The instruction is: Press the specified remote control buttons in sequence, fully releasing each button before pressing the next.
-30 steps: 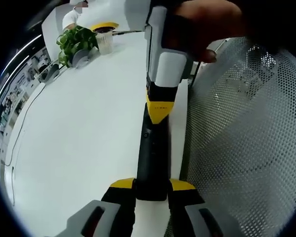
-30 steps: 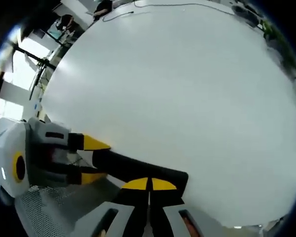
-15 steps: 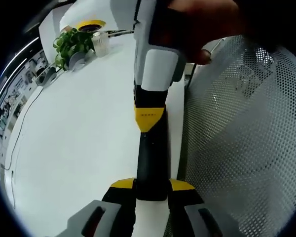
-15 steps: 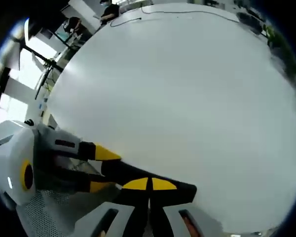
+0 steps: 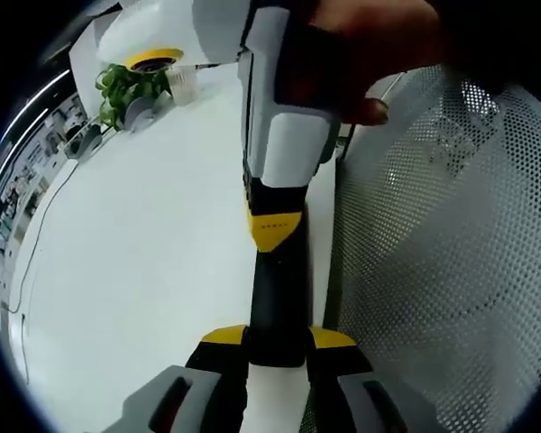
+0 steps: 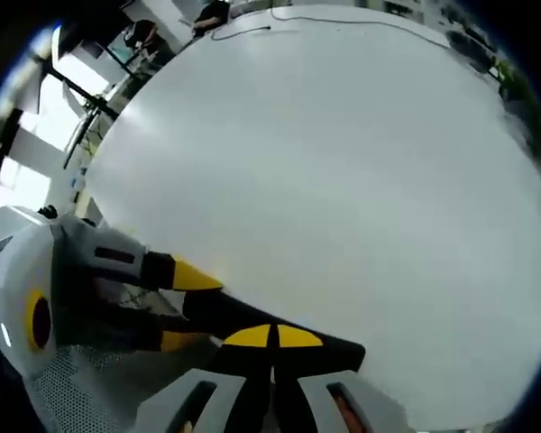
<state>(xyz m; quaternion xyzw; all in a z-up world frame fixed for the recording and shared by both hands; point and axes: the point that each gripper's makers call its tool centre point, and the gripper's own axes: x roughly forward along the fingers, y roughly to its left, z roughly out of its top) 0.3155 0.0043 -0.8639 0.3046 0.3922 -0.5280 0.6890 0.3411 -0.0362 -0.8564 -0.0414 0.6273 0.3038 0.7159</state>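
Remote pinched by left gripper; right gripper, jaws pressed together, mid-press; next, full release

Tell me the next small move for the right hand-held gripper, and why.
Probably lift it straight off. The right hand-held gripper has its shut yellow tips on the black remote, which the left hand-held gripper clamps; each button needs a full release before the next press.

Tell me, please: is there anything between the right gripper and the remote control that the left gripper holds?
Nothing visible stands between them. The left gripper is shut on the remote control, and the right gripper, jaws shut, already has its yellow tips down on the remote's upper face.
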